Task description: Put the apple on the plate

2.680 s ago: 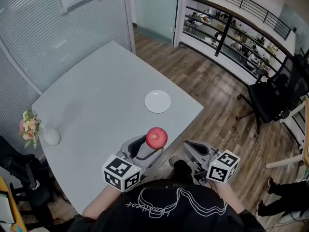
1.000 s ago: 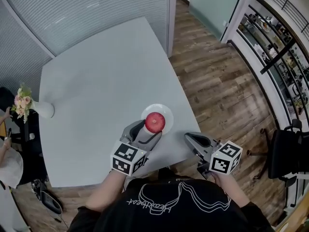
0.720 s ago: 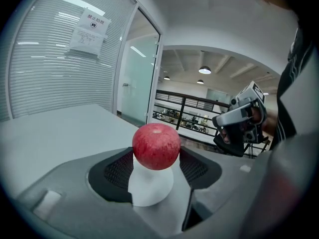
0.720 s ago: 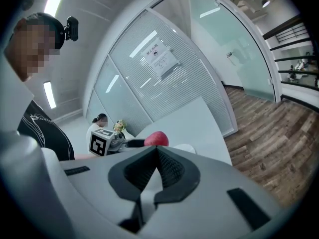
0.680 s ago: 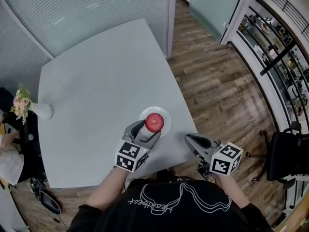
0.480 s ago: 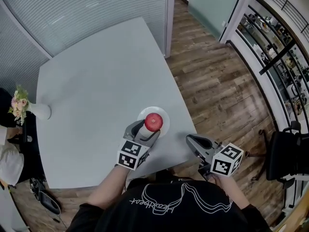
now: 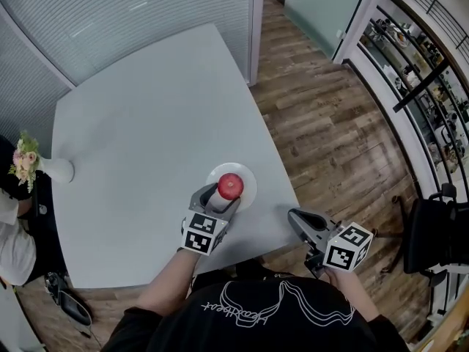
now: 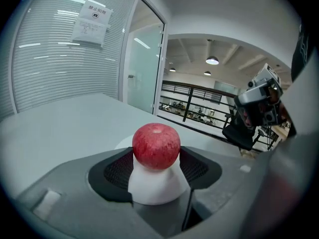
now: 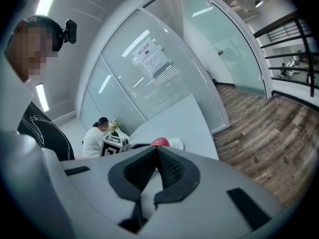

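Observation:
A red apple sits between the jaws of my left gripper, which is shut on it. It is directly over the small white plate near the table's front right edge; whether it touches the plate I cannot tell. In the left gripper view the apple fills the gap of the gripper, with the plate showing white behind and under it. My right gripper is shut and empty, held off the table's edge over the floor. From the right gripper view the apple and plate lie ahead.
A white vase of flowers stands at the grey table's far left edge, with a seated person beside it. Wooden floor lies to the right, with an office chair beyond. A glass wall runs behind the table.
My left gripper has carried the apple forward from short of the plate to right over it. The right gripper has stayed shut at the table's edge, drifting slightly right.

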Demonstrator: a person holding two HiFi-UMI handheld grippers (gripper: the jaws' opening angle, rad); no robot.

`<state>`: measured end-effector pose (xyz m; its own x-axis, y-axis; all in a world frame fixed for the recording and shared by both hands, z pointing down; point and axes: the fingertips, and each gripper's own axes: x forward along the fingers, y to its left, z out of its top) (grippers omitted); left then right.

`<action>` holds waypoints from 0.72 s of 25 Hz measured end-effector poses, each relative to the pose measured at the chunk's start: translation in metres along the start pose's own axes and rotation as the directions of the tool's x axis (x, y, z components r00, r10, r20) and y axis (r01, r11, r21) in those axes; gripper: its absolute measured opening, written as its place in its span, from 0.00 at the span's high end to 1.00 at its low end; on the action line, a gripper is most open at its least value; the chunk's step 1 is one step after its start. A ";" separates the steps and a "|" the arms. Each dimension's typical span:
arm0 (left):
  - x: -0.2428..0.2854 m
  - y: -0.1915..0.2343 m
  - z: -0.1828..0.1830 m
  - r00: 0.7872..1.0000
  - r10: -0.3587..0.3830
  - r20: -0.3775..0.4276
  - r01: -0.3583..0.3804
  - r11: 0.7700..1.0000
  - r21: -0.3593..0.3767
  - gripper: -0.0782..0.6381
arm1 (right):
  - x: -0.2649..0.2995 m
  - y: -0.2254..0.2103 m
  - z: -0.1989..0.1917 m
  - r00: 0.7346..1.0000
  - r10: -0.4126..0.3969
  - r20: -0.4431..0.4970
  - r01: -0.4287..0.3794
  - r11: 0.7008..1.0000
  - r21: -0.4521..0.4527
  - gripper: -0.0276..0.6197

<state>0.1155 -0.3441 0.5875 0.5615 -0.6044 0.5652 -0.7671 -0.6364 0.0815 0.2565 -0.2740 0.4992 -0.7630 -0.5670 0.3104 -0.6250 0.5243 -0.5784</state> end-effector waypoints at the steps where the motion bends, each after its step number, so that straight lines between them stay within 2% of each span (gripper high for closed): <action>1: 0.002 0.001 -0.001 1.000 0.000 -0.003 0.000 1.000 0.004 0.48 | 0.000 -0.001 0.000 1.000 -0.002 0.002 0.002 1.000 0.004 0.94; 10: 0.007 0.002 -0.011 1.000 0.005 -0.004 -0.005 1.000 0.014 0.48 | -0.001 -0.007 -0.005 1.000 -0.019 -0.008 0.019 1.000 0.019 0.94; 15: 0.009 0.003 -0.013 1.000 0.011 -0.005 -0.011 0.998 0.056 0.48 | 0.004 -0.004 -0.005 1.000 -0.014 -0.014 0.015 1.000 0.024 0.94; 18: 0.009 0.003 -0.014 1.000 -0.001 -0.003 0.001 0.999 0.037 0.48 | 0.007 -0.002 -0.006 1.000 -0.007 -0.017 0.008 1.000 0.023 0.94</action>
<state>0.1140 -0.3444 0.6047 0.5613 -0.6025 0.5674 -0.7546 -0.6541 0.0521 0.2517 -0.2750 0.5073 -0.7609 -0.5603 0.3273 -0.6270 0.5052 -0.5930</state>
